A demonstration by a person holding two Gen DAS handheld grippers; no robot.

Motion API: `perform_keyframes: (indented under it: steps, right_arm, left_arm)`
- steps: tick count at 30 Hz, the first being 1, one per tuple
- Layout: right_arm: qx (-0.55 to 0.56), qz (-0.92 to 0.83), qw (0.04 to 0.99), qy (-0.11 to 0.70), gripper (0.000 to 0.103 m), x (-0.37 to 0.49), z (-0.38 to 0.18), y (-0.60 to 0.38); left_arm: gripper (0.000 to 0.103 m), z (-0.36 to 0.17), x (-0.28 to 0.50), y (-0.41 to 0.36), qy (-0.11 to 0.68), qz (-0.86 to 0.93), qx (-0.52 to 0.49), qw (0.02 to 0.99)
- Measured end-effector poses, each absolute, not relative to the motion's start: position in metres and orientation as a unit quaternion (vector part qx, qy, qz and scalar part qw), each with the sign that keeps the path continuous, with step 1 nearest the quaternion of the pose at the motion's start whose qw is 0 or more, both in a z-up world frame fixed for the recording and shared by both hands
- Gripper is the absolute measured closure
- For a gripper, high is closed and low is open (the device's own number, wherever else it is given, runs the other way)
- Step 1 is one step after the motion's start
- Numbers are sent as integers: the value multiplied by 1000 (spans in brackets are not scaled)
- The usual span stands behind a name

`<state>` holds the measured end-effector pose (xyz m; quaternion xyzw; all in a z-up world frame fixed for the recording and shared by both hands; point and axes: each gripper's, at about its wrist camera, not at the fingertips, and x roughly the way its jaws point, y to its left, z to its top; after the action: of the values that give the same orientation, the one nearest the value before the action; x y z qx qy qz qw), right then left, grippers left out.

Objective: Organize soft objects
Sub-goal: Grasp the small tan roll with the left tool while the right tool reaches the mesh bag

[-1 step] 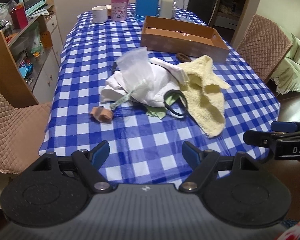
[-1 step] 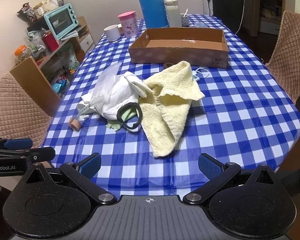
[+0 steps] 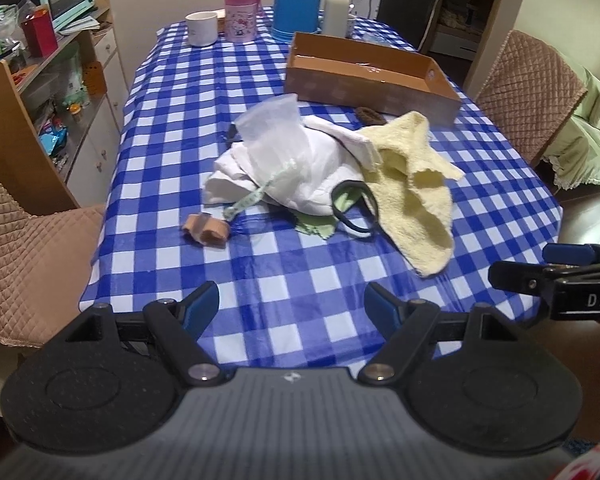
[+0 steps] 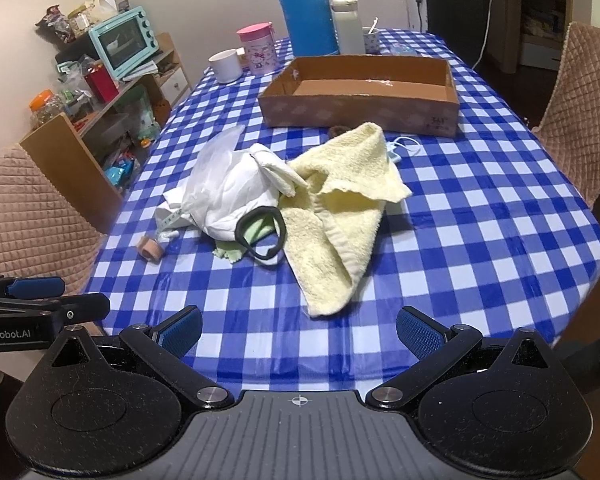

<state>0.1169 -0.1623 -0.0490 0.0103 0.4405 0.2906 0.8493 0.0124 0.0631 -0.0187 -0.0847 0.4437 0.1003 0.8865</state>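
Both the left gripper (image 3: 292, 300) and right gripper (image 4: 298, 326) hang wide apart and empty, short of the crumpled pale-yellow terry towel (image 4: 340, 208) lying ahead.

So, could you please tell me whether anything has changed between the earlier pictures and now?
Nothing has visibly changed. Both the left gripper and the right gripper hang open over the near edge of the table, holding nothing. The yellow towel, the white cloth and the cardboard box lie just where they were.
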Motion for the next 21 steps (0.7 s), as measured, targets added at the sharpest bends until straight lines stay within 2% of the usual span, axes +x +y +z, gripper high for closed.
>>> perform_keyframes:
  steps: [14,21]
  right_arm:
    - [9,319,851,416,0,145,-54,-123]
    - [-1,338,845,414,0,155,-59,-100]
  left_arm:
    - [25,-35,32,103,445,125,-72,884]
    - [29,-45,44,118,447,135,-63,882]
